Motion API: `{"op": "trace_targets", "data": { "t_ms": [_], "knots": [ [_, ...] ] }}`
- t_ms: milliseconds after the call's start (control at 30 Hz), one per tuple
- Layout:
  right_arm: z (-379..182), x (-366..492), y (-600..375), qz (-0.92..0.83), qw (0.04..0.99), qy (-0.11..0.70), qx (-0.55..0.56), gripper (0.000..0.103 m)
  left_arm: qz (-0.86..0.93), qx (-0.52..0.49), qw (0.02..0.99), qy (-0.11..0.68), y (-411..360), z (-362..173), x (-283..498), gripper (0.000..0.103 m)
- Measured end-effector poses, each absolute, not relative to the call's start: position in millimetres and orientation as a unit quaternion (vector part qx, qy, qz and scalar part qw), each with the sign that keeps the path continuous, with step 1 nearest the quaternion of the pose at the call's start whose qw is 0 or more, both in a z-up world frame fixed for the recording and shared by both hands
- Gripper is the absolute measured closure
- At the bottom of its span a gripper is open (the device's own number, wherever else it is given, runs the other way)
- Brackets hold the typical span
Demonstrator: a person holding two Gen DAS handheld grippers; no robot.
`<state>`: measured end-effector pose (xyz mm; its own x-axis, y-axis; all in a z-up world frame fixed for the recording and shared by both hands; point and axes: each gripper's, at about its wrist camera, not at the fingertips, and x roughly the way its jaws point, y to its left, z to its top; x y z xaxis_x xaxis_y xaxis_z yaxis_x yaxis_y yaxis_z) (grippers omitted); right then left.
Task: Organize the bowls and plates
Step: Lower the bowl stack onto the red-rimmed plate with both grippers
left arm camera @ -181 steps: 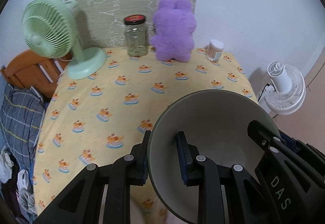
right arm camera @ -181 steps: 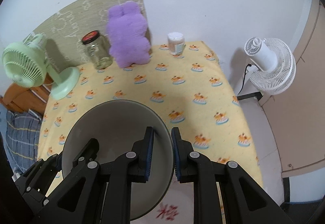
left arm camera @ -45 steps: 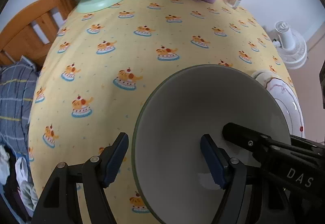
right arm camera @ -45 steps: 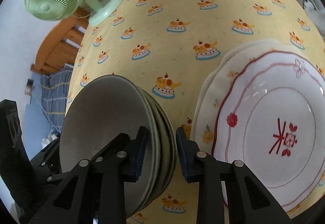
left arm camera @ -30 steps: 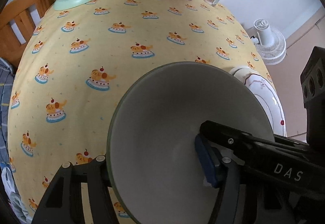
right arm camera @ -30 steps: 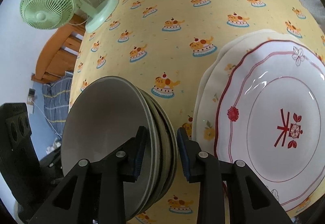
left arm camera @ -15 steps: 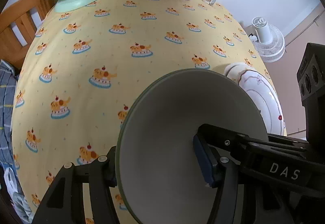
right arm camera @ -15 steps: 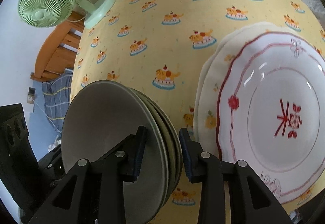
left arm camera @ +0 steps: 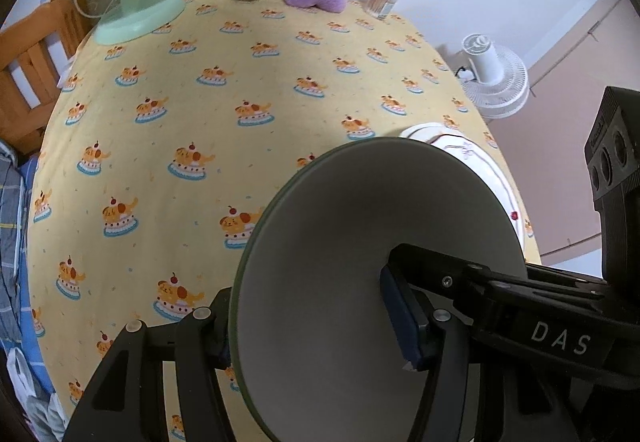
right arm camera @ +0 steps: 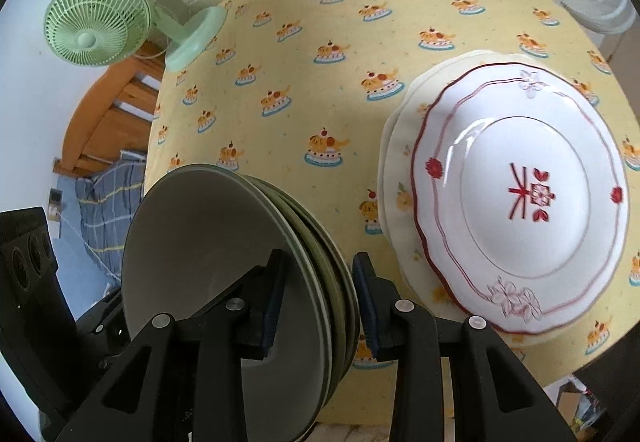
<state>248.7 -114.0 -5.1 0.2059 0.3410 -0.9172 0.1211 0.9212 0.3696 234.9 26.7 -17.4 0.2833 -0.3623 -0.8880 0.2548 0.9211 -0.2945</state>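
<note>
Slippage is the chief risk: the stack of grey bowls (right arm camera: 224, 266) hangs tilted on edge between two grippers above the yellow tablecloth (left arm camera: 248, 81), and each grip takes only a short stretch of rim. Several nested bowls carry weight, and the smooth glaze gives the pads little to bite on, so a loosening on either side, or the two hands drifting apart or twisting against each other, could let an inner bowl slide out of its neighbours and drop onto the cloth or against the plates (right arm camera: 520, 197). Those plates, a red-trimmed white one lying on a larger cream one, sit just beside the bowls on the side of the right gripper (right arm camera: 316, 298), so a sideways swing could knock rim against rim and chip one. That gripper is clamped across the bunched rims of the stack, one pad inside the top bowl and the other against the outermost wall. The left gripper (left arm camera: 316, 316) straddles the opposite rim, its inner pad lying against the bowl's inside and its outer finger tucked behind the wall; it appears closed on the stack too, though the outer contact is hidden. The bowls thus sit directly between both sets of fingers, clear of the table.
</note>
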Motion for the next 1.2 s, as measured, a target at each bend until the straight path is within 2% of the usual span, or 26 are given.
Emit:
{"op": "trace_targets", "data": {
  "t_ms": [533,1200],
  "knots": [
    [23,259,-154,0.135,0.759,0.619,0.146,0.066,-0.136,-0.074,0.823,0.547,-19,10,224,0.043],
    [15,288,-252,0.152,0.752,0.629,0.128,0.066,-0.116,-0.098,0.824,0.547,-113,-5,241,0.043]
  ]
}}
